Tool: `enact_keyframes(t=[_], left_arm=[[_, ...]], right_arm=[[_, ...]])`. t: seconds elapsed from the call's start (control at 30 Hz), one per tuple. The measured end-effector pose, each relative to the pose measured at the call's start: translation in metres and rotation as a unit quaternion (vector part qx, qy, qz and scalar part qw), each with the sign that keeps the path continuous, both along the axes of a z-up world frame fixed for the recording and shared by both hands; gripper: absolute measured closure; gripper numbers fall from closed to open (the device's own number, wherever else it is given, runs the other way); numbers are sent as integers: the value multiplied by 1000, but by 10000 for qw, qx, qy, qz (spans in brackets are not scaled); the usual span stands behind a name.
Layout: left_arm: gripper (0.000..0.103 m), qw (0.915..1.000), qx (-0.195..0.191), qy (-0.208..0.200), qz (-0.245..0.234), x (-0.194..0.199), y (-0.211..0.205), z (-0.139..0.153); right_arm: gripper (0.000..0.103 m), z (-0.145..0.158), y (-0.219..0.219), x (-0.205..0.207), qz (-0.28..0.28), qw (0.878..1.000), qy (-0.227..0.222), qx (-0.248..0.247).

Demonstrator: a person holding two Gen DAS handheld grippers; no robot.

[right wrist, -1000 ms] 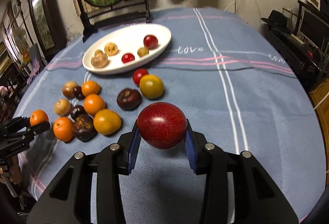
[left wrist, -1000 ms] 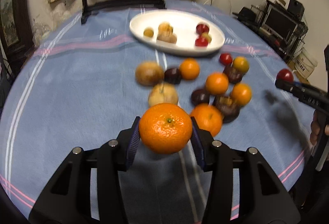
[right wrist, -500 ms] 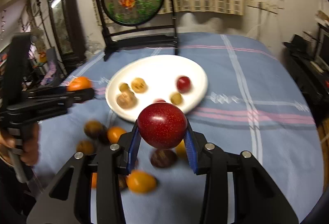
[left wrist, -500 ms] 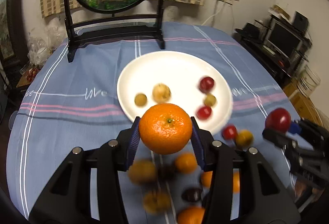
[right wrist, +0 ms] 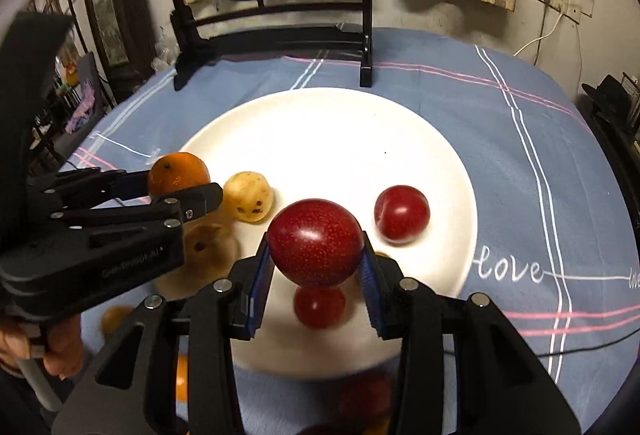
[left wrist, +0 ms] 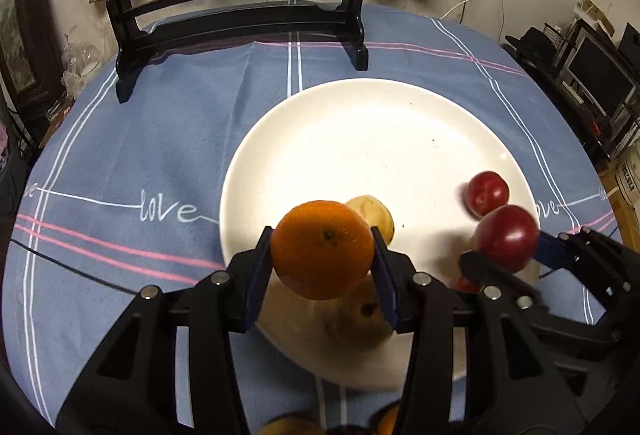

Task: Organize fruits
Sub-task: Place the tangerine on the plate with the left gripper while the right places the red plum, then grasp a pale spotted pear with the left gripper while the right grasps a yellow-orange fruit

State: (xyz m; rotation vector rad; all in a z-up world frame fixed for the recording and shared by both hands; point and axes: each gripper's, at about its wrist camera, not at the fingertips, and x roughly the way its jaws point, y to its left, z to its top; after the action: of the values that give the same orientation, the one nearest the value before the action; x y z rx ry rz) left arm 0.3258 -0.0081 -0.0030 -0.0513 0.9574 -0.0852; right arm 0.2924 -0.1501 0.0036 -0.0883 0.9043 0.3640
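Partway through the job, judging by the white plate [left wrist: 320, 123].

Left tongs [left wrist: 322, 249] pinching an orange [left wrist: 322, 247], hanging just over the near-left part of the plate. Right tongs [right wrist: 314, 253] pinching a big red fruit [right wrist: 314, 241], hanging over the near side of the plate. Both not yet let go.

Already lying on the plate: a yellow fruit [right wrist: 249, 202] toward its left side, a red plum [right wrist: 402, 214] toward its right side, a small red fruit [right wrist: 319, 306] near its front edge, and a blurry brown fruit [right wrist: 206, 249] at its near-left edge.

Still waiting off the plate, on the blue cloth of the worktop [right wrist: 540, 163] in front of it: a few orange and dark fruits, blurry and half hidden under the tongs, so hard to count.

Probably left to do: setting these two down in the bare middle of the plate, then going back for the rest.
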Motion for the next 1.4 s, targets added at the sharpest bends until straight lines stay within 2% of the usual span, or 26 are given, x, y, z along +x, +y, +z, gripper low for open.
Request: enact_keyframes(t=[0.07, 0.1, 0.17, 0.33, 0.4, 0.63, 0.87, 1.07, 1.4], left_arm=[[53, 10000, -75, -39, 32, 3, 0, -1], [45, 9999, -116, -96, 50, 3, 0, 0], [38, 9997, -181, -168, 87, 2, 0, 4], [35, 9991, -220, -351, -72, -12, -5, 19], [24, 9984, -161, -532, -110, -26, -4, 29], [19, 9970, -10, -767, -101, -80, 4, 44], [14, 9961, -2, -883, -86, -136, 20, 37], [13, 9972, -32, -748, 13, -174, 30, 23], [13, 9980, 232, -594, 0, -209, 29, 0]], right_arm=[[58, -5, 0, 2, -35, 10000, 39, 45], [58, -6, -2, 3, -84, 9999, 27, 103], [57, -6, -6, 4, -168, 9997, 40, 182], [56, 6, -25, -10, -357, 9979, -51, 538], [50, 11, -36, -22, -384, 9966, -84, 719], [39, 17, -78, -79, -501, 9911, -136, 1226], [38, 8, -112, -144, -725, 9830, -64, 1688], [38, -9, -126, -175, -1068, 9825, 187, 1512], [38, -15, -106, -204, -877, 9918, 7, 924]])
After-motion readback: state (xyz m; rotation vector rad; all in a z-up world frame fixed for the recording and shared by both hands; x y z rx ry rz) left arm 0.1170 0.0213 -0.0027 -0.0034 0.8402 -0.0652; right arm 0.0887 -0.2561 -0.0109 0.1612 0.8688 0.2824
